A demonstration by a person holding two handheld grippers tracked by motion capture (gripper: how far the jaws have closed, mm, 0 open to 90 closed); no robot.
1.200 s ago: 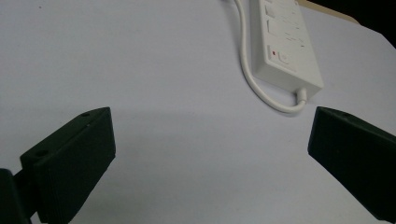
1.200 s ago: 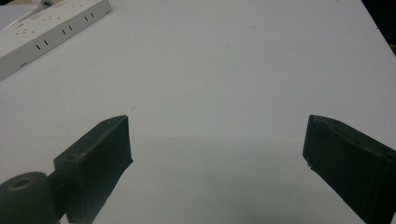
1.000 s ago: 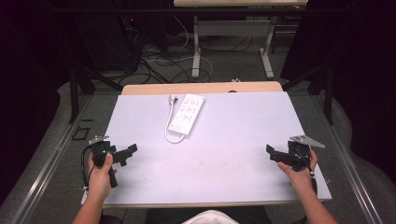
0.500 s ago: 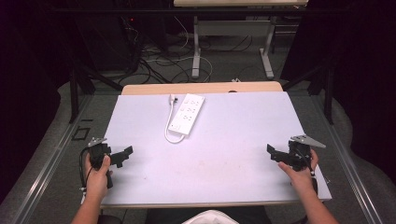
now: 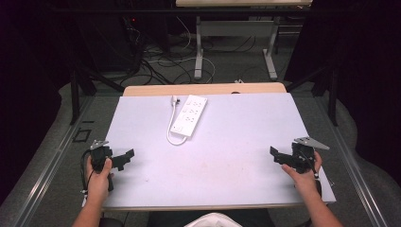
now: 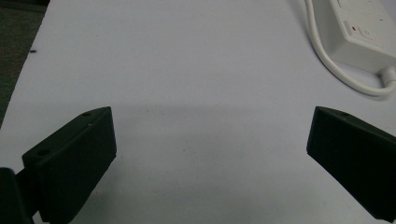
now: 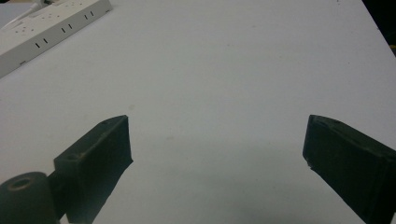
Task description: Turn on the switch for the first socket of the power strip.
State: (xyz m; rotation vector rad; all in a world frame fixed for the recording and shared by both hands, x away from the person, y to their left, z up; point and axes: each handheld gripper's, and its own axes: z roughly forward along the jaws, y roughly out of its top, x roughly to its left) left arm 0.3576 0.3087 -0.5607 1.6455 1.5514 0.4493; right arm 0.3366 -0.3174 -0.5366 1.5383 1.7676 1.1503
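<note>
A white power strip [image 5: 189, 115] with its looped white cord [image 5: 171, 130] lies at the back middle of the white table [image 5: 227, 156]. Its near end and cord [image 6: 348, 74] show at the upper right of the left gripper view, and the strip [image 7: 51, 30] sits at the upper left of the right gripper view. My left gripper [image 5: 124, 158] hovers at the table's near left, open, with nothing between its jaws [image 6: 210, 154]. At the near right my right gripper [image 5: 275, 155] is open too, over bare table [image 7: 217, 154].
A tan wooden strip [image 5: 203, 89] runs along the table's far edge. Beyond it on the floor lie tangled cables [image 5: 156, 64] and the metal legs of another table [image 5: 198, 52]. Dark curtains close in both sides.
My left gripper has drifted a little toward the near left edge of the table. The right gripper has stayed in place. Both remain open.
</note>
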